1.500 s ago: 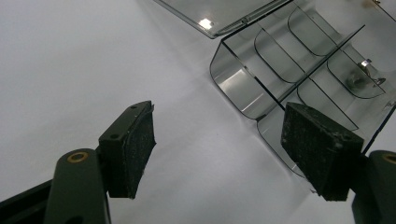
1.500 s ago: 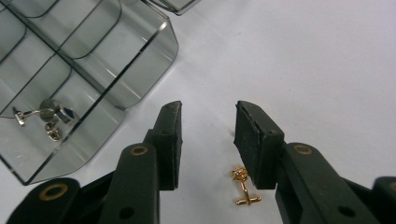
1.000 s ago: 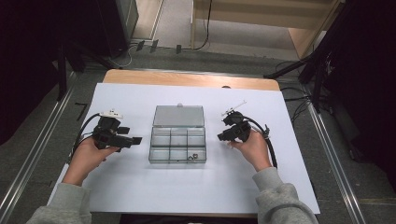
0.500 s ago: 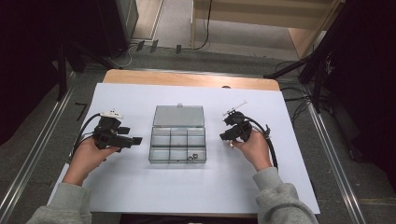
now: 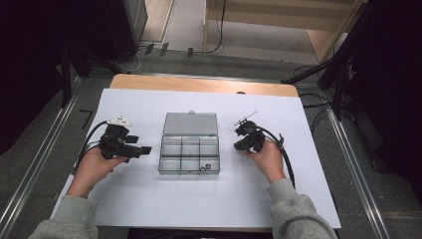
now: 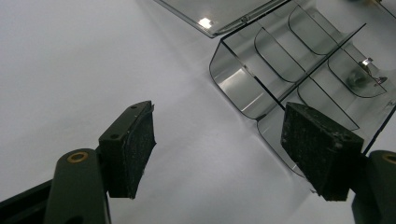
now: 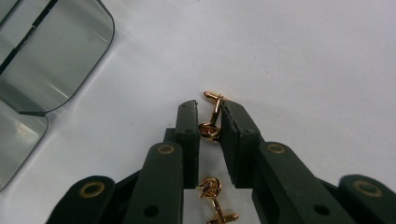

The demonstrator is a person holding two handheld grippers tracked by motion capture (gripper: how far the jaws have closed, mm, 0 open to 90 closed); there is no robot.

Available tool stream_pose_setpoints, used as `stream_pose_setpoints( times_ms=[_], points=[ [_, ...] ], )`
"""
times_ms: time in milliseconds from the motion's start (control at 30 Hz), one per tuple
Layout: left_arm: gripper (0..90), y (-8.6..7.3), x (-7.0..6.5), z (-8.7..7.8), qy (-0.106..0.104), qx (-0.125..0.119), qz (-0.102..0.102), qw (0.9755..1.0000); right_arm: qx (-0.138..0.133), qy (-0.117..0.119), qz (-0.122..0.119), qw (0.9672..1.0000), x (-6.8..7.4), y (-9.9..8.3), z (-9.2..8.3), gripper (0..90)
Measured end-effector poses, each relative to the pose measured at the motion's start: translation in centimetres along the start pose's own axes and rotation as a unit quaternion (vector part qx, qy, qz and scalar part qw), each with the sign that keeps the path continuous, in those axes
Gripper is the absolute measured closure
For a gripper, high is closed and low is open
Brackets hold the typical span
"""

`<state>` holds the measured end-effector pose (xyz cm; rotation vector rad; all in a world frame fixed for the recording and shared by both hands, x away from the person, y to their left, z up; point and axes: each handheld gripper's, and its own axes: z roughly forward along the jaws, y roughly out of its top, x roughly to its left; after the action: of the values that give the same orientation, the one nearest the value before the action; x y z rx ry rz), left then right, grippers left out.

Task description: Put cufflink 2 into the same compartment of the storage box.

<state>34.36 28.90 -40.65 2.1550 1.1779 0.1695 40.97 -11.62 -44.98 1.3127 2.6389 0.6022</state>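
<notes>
Item: gold cufflink (image 7: 212, 116), small, with a toggle bar at its top end. It stood between the pads of the right tool (image 7: 210, 122), just off the white sheet covering the bench (image 5: 149, 199). The jaws had just been closing, and the pads met the cufflink on both sides near its rounded head, so it was gripped, though only narrowly.

Second gold cufflink (image 7: 215, 198): it lay loose on the sheet beneath the same tool, close to the first.

Clear plastic compartment box (image 5: 189, 149): at the middle of the bench, lid folded open and flat behind it, between the two hands. A few small metal pieces (image 5: 205, 168) sat in its near right compartment.

Left tool (image 6: 219, 149): jaws wide apart, holding nothing, resting on the sheet beside the box's left end with its pads well apart.

Right tool in the high view (image 5: 243, 146): just right of the box.

Risks, as judged:
- The grip sat on a rounded, polished part, so the cufflink could twist or squirt out when lifted.
- A dropped piece could bounce off the sheet.
- The loose cufflink below could be nudged by the tool's body.
- The box was light and unheld, so a knock from the tool could slide it.
</notes>
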Motion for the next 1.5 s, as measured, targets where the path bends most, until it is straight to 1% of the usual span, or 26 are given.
stream_pose_setpoints(
  times_ms=[100, 200, 300, 567, 733, 867, 967, 1167, 1333, 1500],
  points=[
    [26.9, 0.0, 0.0, 0.0, 0.000, 0.000, 0.000, 1.0000, -0.001, 0.000, -0.001, 1.0000, 0.0, 0.0, 0.0, 79.2],
    [26.8, 0.0, 0.0, 0.0, 0.000, -0.001, -0.002, 1.0000, 0.000, -0.002, -0.008, 1.0000, 0.0, 0.1, 0.0, 79.3],
    [26.8, 0.0, 0.0, 0.0, 0.000, -0.002, -0.003, 1.0000, 0.003, 0.001, -0.005, 1.0000, 0.0, 0.1, -0.2, 79.3],
    [26.8, 0.0, 0.1, -0.1, -0.001, 0.000, -0.001, 1.0000, -0.017, 0.013, -0.007, 0.9997, 0.1, 0.2, -1.4, 79.4],
    [26.7, 0.0, 0.1, 0.0, -0.002, 0.001, -0.002, 1.0000, -0.027, 0.023, -0.003, 0.9994, 0.2, 0.2, -2.1, 79.4],
    [26.7, 0.0, 0.1, 0.0, -0.002, 0.000, -0.003, 1.0000, -0.037, 0.033, -0.005, 0.9987, 0.3, 0.2, -2.7, 79.4],
    [26.7, 0.0, 0.0, 0.0, -0.002, 0.000, -0.002, 1.0000, -0.041, 0.039, -0.005, 0.9984, 0.6, 0.3, -3.2, 79.4],
    [26.7, 0.0, 0.1, 0.0, -0.002, 0.000, -0.003, 1.0000, -0.053, 0.052, -0.018, 0.9971, 1.3, 0.6, -4.0, 79.4],
    [26.6, 0.0, 0.1, 0.0, -0.003, 0.000, -0.002, 1.0000, -0.062, 0.063, -0.023, 0.9958, 1.8, 0.8, -4.6, 79.4],
    [26.8, 0.0, 0.1, -0.1, -0.001, 0.000, -0.003, 1.0000, -0.066, 0.069, -0.033, 0.9949, 2.6, 1.0, -5.0, 79.4]
  ],
)
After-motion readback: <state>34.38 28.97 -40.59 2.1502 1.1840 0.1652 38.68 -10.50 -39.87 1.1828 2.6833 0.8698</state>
